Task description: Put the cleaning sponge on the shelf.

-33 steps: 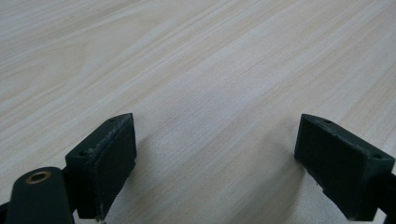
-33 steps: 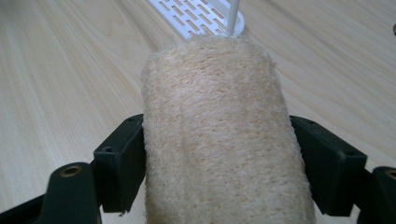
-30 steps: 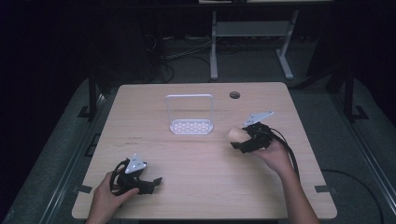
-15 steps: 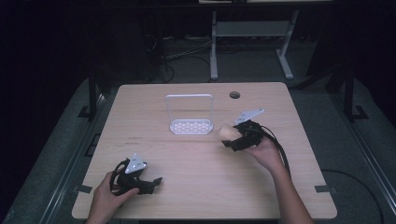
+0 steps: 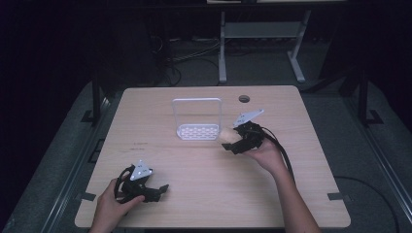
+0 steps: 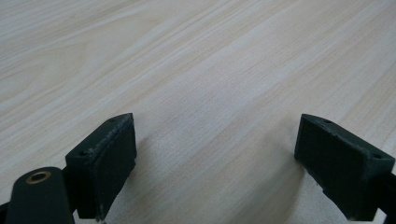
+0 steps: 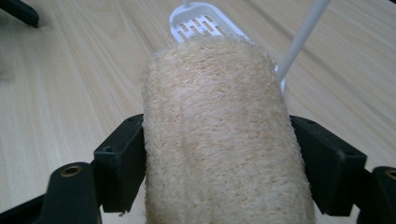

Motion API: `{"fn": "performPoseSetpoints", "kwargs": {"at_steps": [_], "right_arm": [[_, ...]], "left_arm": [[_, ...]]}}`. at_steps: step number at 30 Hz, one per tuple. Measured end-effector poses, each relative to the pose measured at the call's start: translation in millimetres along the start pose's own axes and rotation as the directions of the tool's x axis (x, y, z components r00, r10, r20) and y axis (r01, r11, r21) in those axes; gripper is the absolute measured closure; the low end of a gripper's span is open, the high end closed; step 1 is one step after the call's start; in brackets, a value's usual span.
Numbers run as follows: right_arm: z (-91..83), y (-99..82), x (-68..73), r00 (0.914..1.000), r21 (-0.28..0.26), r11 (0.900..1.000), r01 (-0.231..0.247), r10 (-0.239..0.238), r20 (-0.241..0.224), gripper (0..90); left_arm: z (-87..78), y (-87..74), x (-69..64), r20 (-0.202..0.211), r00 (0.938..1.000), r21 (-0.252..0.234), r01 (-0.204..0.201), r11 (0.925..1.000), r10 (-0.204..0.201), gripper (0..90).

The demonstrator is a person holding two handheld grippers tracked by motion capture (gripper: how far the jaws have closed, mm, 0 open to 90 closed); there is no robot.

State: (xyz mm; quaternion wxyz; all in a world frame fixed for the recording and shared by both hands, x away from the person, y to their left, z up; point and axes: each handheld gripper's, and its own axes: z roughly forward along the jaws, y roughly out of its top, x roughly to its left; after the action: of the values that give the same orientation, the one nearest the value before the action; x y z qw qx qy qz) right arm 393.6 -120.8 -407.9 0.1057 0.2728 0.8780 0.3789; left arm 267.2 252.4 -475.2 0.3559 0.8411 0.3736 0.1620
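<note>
A beige loofah sponge (image 7: 219, 140) sits between the jaws of my right gripper (image 7: 215, 163), which is shut on it. In the high view the right gripper (image 5: 232, 141) holds the loofah (image 5: 227, 135) just right of a white rack (image 5: 197, 119) with a perforated base and a tall wire frame. The rack's base (image 7: 201, 21) lies straight ahead of the loofah in the right gripper view. My left gripper (image 5: 160, 191) rests low near the table's front left. Its jaws stand wide apart over bare wood, so the left gripper (image 6: 215, 168) is open with nothing between them.
The light wooden table (image 5: 145, 111) has a round cable hole (image 5: 244, 98) at the back right. Beyond its far edge stand a metal stand's legs (image 5: 222, 48) and cables on a dark floor.
My right gripper has carried the loofah leftward across the table, closer to the white rack. The left gripper has stayed where it was.
</note>
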Motion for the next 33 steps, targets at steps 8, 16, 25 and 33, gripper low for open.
{"fn": "performPoseSetpoints", "kwargs": {"at_steps": [8,16,25,33], "right_arm": [[7.6,9.9,2.8,0.9998,-0.005,0.9999,0.015,-0.015,-0.010,23.7],[13.8,17.7,5.3,0.9996,-0.005,0.9997,0.022,-0.022,-0.016,23.7],[23.1,27.0,8.3,0.9991,-0.012,0.9993,0.034,-0.034,-0.025,23.7],[35.8,35.7,10.9,0.9985,-0.002,0.9989,0.047,-0.047,-0.028,23.8]], "left_arm": [[-0.1,0.1,0.0,0.001,1.0000,0.002,0.000,1.0000,0.000,12.1],[0.0,0.1,0.0,0.001,1.0000,0.001,0.000,1.0000,0.000,12.0],[-0.1,0.1,0.2,0.000,1.0000,0.003,-0.002,1.0000,0.002,12.1],[0.1,0.0,0.0,0.001,1.0000,0.000,0.001,1.0000,-0.001,12.1]]}}
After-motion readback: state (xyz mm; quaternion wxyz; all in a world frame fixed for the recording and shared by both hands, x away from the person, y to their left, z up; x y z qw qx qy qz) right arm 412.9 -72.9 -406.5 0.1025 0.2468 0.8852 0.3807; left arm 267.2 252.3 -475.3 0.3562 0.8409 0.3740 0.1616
